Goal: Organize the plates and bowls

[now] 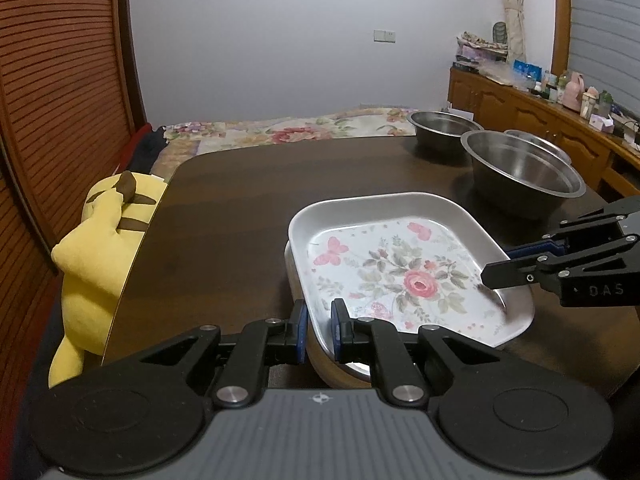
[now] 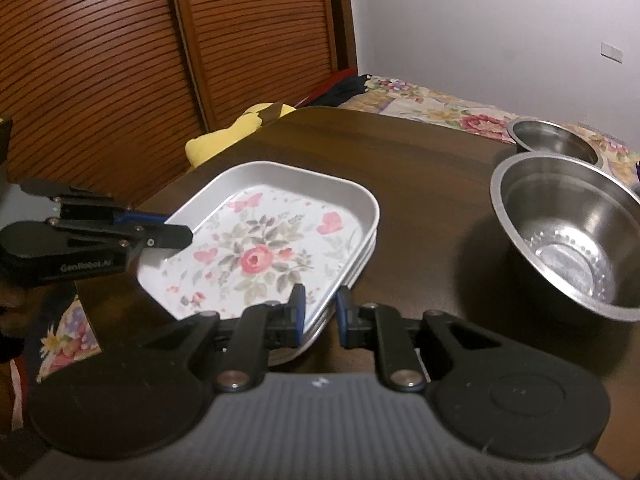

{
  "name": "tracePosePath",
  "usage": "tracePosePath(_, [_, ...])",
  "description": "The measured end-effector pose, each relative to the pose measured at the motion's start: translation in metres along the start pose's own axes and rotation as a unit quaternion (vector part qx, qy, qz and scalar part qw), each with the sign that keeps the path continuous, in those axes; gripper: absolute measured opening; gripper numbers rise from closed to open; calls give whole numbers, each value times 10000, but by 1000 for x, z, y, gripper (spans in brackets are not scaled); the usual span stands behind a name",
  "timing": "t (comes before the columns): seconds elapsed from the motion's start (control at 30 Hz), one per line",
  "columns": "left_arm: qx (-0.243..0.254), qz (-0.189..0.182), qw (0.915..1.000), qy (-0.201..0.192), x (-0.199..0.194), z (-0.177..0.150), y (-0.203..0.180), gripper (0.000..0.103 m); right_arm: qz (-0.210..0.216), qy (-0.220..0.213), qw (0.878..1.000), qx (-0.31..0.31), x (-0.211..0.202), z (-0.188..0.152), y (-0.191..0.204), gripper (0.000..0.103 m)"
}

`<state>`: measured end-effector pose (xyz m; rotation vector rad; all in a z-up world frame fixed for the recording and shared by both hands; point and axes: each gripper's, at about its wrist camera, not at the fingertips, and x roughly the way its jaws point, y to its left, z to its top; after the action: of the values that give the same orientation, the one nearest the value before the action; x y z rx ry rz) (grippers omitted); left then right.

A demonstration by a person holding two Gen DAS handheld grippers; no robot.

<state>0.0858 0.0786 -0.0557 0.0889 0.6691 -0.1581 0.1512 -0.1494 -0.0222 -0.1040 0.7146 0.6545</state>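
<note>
A metal tray with a rose and butterfly print (image 1: 400, 272) (image 2: 256, 256) lies on top of a stack of similar trays on the dark wooden table (image 1: 240, 208). My left gripper (image 1: 319, 314) is shut on the tray's near left corner rim. It shows in the right wrist view as the left gripper (image 2: 176, 228), clamped on the far edge. My right gripper (image 2: 320, 300) is shut on the opposite rim and appears in the left wrist view as the right gripper (image 1: 500, 264). A large steel bowl (image 1: 524, 176) (image 2: 568, 232) and a smaller steel bowl (image 1: 444, 124) (image 2: 556, 140) stand beyond the tray.
A third steel bowl's rim (image 1: 536, 142) peeks from behind the large one. A yellow plush toy (image 1: 100, 240) (image 2: 240, 128) leans at the table's left edge. A bed with a floral cover (image 1: 300, 128) lies behind the table, and a cluttered wooden sideboard (image 1: 540, 120) stands at the right.
</note>
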Motion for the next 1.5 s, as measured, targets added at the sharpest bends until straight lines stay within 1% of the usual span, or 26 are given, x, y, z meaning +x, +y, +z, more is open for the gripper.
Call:
tracePosePath(0.13, [24, 89, 10000, 15, 3, -2, 0, 14, 25, -34, 10000, 47, -2, -2, 0, 19])
tracePosePath(0.27, [-28, 48, 10000, 75, 8, -6, 3, 14, 77, -59, 9999, 107, -2, 0, 1, 20])
tracePosePath(0.73, [-108, 34, 9999, 21, 8, -3, 8, 14, 137, -138, 9997, 157, -5, -2, -2, 21])
tracePosePath(0.8, [-145, 48, 9999, -31, 5, 0, 10, 19, 95, -214, 9996, 171, -9, -1, -4, 21])
tracePosePath(0.87, [-165, 59, 9998, -103, 2, 4, 10, 20, 71, -314, 9993, 214, -16, 1, -10, 21])
tracePosePath(1.0, [-137, 15, 9995, -275, -3, 18, 6, 26, -81, -565, 9981, 246, -34, 7, -21, 21])
tracePosePath(1.2, [-69, -156, 9986, -499, 1, 44, -13, 31, -354, -935, 9943, 364, -63, 11, -47, 21])
tracePosePath(1.3, [-3, -308, 9976, -623, 6, 59, -28, 33, -549, -1106, 9913, 453, -76, 9, -63, 21])
tracePosePath(1.43, [125, -511, 9955, -792, 12, 79, -51, 34, -790, -1284, 9862, 679, -90, 3, -86, 21])
tracePosePath(1.5, [191, -613, 9941, -872, 13, 88, -62, 37, -1029, -1350, 9831, 692, -92, 1, -95, 21])
